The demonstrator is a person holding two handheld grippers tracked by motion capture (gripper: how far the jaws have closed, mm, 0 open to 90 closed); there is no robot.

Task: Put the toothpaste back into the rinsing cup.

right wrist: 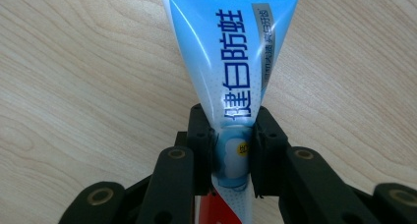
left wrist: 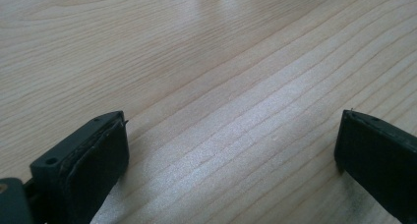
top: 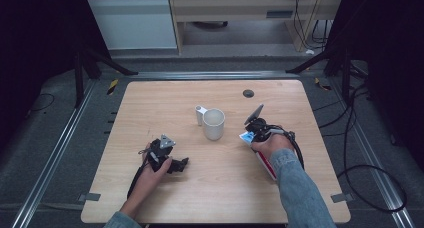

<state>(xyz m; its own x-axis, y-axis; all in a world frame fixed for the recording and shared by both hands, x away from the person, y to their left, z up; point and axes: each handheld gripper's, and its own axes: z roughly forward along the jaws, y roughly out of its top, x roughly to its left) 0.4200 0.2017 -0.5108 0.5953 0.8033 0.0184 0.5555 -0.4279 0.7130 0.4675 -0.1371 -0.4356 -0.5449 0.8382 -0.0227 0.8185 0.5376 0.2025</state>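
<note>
Right tongs (right wrist: 231, 150) clamp blue toothpaste tube (right wrist: 236, 62), Chinese print, perhaps "健白防蛀"; left tongs (left wrist: 231, 150) spread, empty.

Table (top: 220, 188): pale wood w/ fine straight grain, smooth, a soft satin sheen is seen in the left gripper view. Toothpaste tube (right wrist: 231, 62): glossy plastic film, blue & white print, highlights are caught along its length. Right gripper (right wrist: 231, 155): matt black plastic, brass-coloured metal pins are set in the links. Left gripper (left wrist: 231, 150): same matt black, pads slightly rough. Mug (top: 214, 124): smooth, off-white, ceramic-looking. Sleeve (top: 300, 193): blue denim cloth.
</note>
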